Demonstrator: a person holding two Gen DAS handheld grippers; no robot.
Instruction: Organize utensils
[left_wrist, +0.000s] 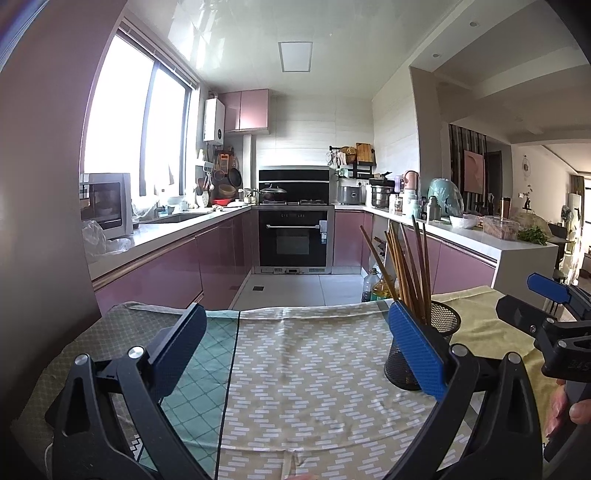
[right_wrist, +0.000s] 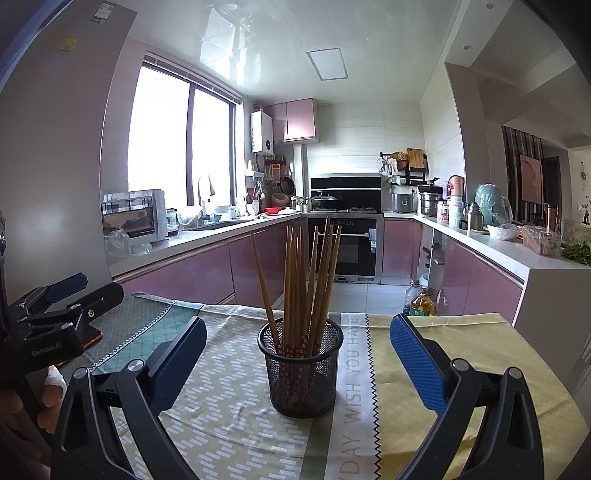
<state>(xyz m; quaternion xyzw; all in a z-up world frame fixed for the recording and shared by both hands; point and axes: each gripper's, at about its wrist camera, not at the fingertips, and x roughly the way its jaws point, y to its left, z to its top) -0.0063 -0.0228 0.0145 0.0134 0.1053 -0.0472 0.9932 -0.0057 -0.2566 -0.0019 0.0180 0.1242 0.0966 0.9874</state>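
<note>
Both blue-padded grippers, left gripper (left_wrist: 295, 339) and right gripper (right_wrist: 297, 354), hold jaws apart and empty, framing the black mesh cup (right_wrist: 300, 373) where brown wooden chopsticks (right_wrist: 306, 280) stand gathered, apparently tidied.

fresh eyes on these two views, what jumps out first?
The bundle of brown wooden chopsticks standing upright in a black wire-mesh cylindrical holder, dead centre of the right wrist view on the patterned yellow-green tablecloth. Both the right hand-held gripper and the left hand-held gripper are open and empty, the right one framing the holder. Behind the table, a kitchen with glossy pink cabinets and a black built-in oven.
</note>
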